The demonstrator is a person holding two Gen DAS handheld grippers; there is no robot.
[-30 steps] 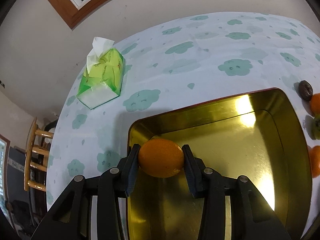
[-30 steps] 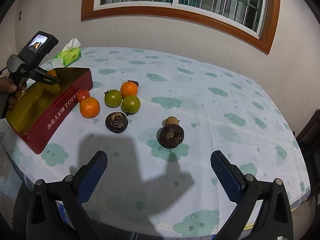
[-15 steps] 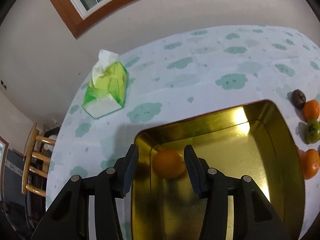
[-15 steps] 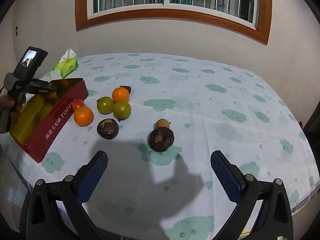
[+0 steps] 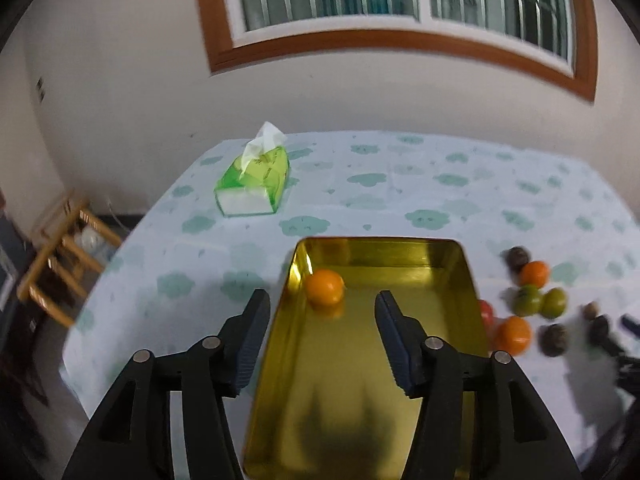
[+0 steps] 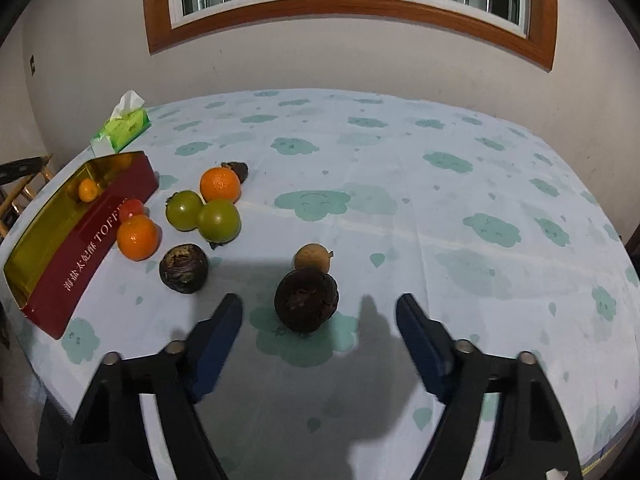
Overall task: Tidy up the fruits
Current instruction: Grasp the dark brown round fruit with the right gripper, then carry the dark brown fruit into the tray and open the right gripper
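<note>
A gold-lined red tin (image 5: pixel 400 320) (image 6: pixel 60 248) lies on the table with one orange (image 5: pixel 325 287) (image 6: pixel 88 191) in its far left corner. My left gripper (image 5: pixel 322 340) is open and empty, raised above the tin, behind the orange. My right gripper (image 6: pixel 319 340) is open and empty, just short of a dark round fruit (image 6: pixel 306 300). A small brown fruit (image 6: pixel 313 257) sits behind it. Left of these lie another dark fruit (image 6: pixel 183 268), two oranges (image 6: pixel 137 237) (image 6: pixel 220 185), two green fruits (image 6: pixel 219 220) (image 6: pixel 184 210) and a small red one (image 6: pixel 131 209).
A green tissue pack (image 5: pixel 256 186) (image 6: pixel 120 128) stands at the table's far left. A wooden chair (image 5: pixel 56 264) stands off the left edge. A small dark fruit (image 6: pixel 238 169) lies behind the far orange. A wall with a window is behind the table.
My left gripper let go of the orange into the tin, opened and pulled back and up. My right gripper moved down and forward toward the dark round fruit.
</note>
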